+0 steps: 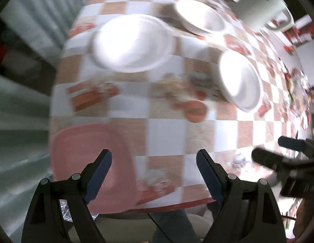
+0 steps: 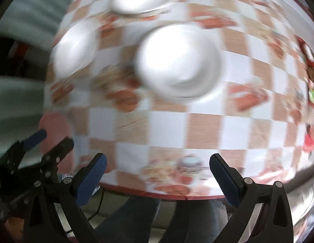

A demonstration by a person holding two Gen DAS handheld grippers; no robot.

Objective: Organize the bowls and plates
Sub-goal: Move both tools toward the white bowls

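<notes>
Both views are blurred. My left gripper (image 1: 153, 156) is open and empty over the near edge of the table, its left finger above a pink plate (image 1: 90, 162). Farther on lie a white plate (image 1: 132, 42), a white bowl (image 1: 199, 18) behind it and another white bowl (image 1: 240, 79) to the right. My right gripper (image 2: 158, 160) is open with nothing between its fingers, short of that nearer white bowl (image 2: 177, 60). The white plate (image 2: 73, 48) lies left of it, the far bowl (image 2: 142, 0) at the top, the pink plate (image 2: 53, 129) at the left.
A checkered tablecloth (image 1: 167, 133) with food pictures covers the table. Its red front edge (image 2: 177, 195) runs just under my fingers, with a person's legs below it. A white pot (image 1: 260, 2) stands at the far right. Each gripper shows in the other's view: right gripper (image 1: 268, 146), left gripper (image 2: 55, 138).
</notes>
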